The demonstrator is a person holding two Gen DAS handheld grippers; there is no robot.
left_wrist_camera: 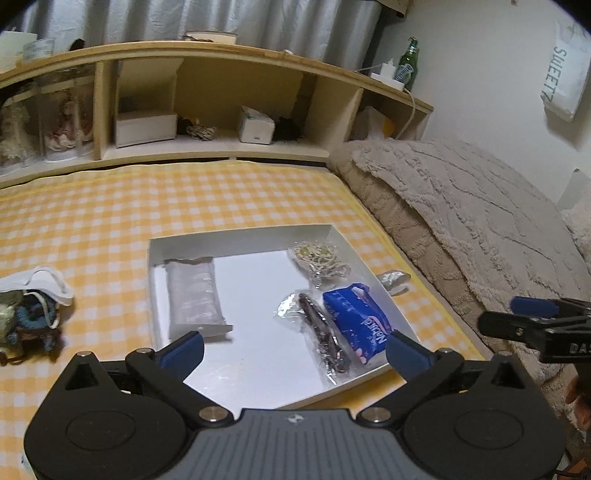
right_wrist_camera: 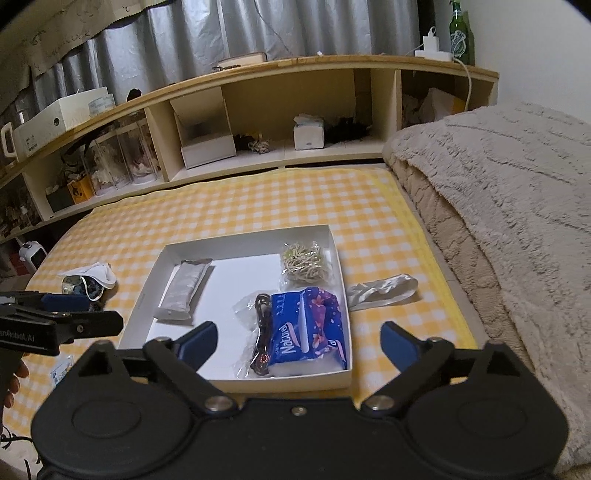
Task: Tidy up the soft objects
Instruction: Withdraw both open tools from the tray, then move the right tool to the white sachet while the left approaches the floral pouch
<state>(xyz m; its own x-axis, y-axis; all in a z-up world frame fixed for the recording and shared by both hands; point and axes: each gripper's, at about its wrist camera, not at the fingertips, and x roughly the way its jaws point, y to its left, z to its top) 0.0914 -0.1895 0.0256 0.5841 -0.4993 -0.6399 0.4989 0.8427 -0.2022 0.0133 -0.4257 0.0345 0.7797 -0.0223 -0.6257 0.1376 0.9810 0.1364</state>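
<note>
A shallow white box (left_wrist_camera: pixel 243 233) (right_wrist_camera: pixel 255 387) lies on the yellow checked bedspread. In it are a silver packet (left_wrist_camera: pixel 194 295) (right_wrist_camera: pixel 186 286), a blue tissue pack (left_wrist_camera: pixel 356 321) (right_wrist_camera: pixel 308 328), a clear bag with a dark cord (left_wrist_camera: pixel 321 332) (right_wrist_camera: pixel 255 332) and a bag of beige string (left_wrist_camera: pixel 321 258) (right_wrist_camera: pixel 304 262). A white cloth piece (left_wrist_camera: pixel 395 278) (right_wrist_camera: pixel 384 290) lies right of the box. A white face mask (left_wrist_camera: pixel 40 284) (right_wrist_camera: pixel 94 275) lies left of it on a small heap. My left gripper (left_wrist_camera: pixel 293 347) and right gripper (right_wrist_camera: pixel 299 341) are open and empty over the box's near edge.
A wooden shelf unit (left_wrist_camera: pixel 221 55) (right_wrist_camera: pixel 295 70) with boxes and jars runs along the bed's far side. A beige fluffy blanket (left_wrist_camera: pixel 461 206) (right_wrist_camera: pixel 509 192) is piled on the right. A green bottle (left_wrist_camera: pixel 408 62) (right_wrist_camera: pixel 460 29) stands on the shelf top.
</note>
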